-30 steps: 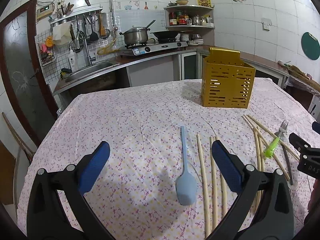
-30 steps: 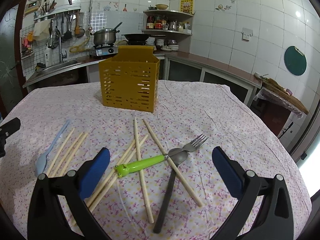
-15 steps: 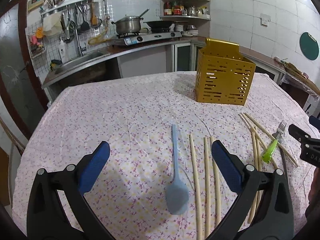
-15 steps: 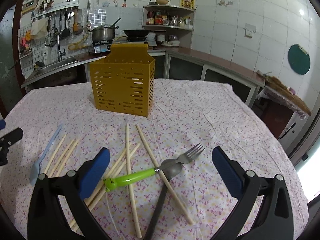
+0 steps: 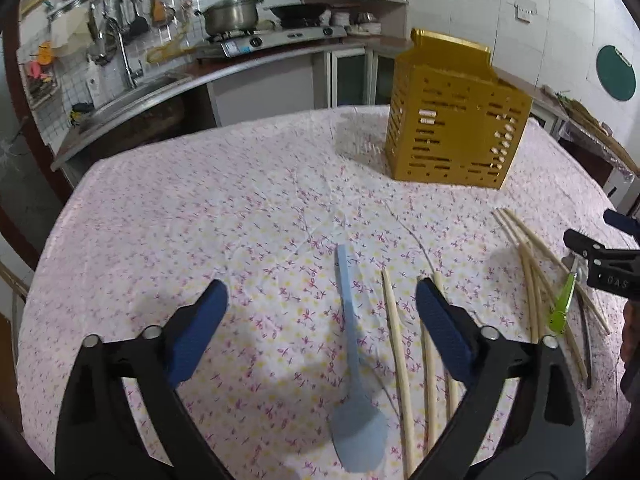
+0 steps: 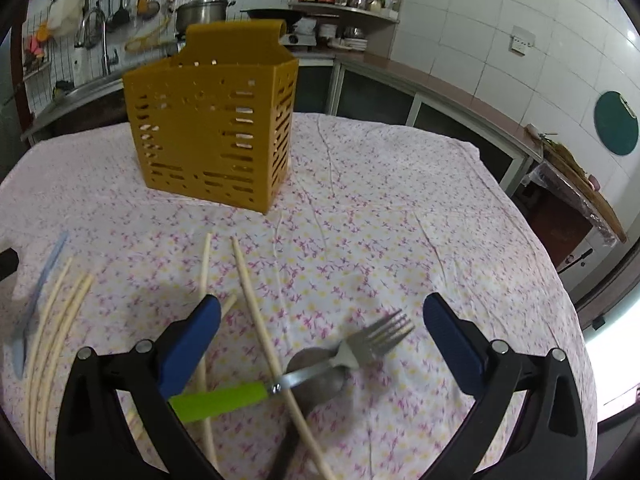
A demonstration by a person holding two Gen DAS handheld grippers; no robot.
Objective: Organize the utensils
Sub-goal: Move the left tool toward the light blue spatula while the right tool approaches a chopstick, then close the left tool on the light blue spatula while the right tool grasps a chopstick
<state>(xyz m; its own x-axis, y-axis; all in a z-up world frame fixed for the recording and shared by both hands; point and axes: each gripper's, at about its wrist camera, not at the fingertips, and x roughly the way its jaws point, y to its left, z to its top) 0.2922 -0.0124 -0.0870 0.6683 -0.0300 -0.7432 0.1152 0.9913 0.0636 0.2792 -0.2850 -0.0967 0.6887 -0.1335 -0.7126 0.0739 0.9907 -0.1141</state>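
A yellow slotted utensil holder [image 5: 456, 120] [image 6: 212, 128] stands at the far side of the floral tablecloth. My left gripper [image 5: 322, 330] is open and empty, low over a pale blue spoon [image 5: 354, 364] that lies between its fingers. Several wooden chopsticks [image 5: 400, 364] lie just right of the spoon. My right gripper [image 6: 322, 338] is open and empty above a green-handled fork [image 6: 304, 374] that crosses a dark-handled spoon [image 6: 320, 384] and a chopstick [image 6: 264, 336]. More chopsticks [image 6: 52, 328] and the blue spoon [image 6: 28, 308] lie at the left in the right wrist view.
The table's floral cloth [image 5: 224, 220] stretches from the grippers to the holder. A kitchen counter with sink and stove [image 5: 256, 40] runs behind the table. My right gripper shows at the right edge of the left wrist view [image 5: 600, 264].
Both grippers have moved forward and down toward the table. The blue spoon now sits between the left fingers, and the fork sits between the right fingers. Both stay open.
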